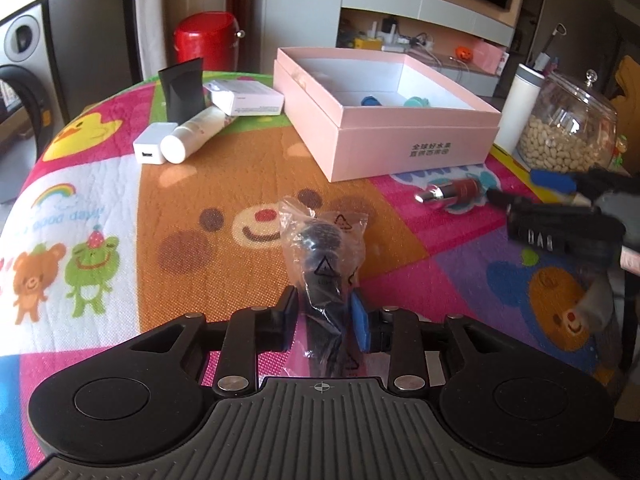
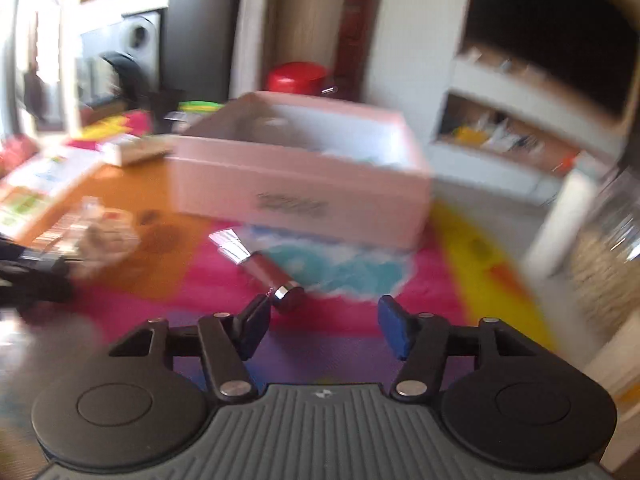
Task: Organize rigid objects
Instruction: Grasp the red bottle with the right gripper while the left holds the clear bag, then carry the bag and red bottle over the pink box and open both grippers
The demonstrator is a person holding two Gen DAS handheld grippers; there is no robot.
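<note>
Left gripper pinches a bagged black thing, contents unclear through plastic. Right gripper is spread and empty; that view's blurry, lipstick barely readable.

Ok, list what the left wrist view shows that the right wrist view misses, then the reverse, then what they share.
Left wrist view only: the white charger, white bottle and black tube, sharp; blue and teal items inside the pink box; the bagged black item between the left claw's pads.
Right wrist view only: the right claw open and empty, close to the red vial.
Both: box, vial, red can, peanut jar, cartoon cloth.
</note>
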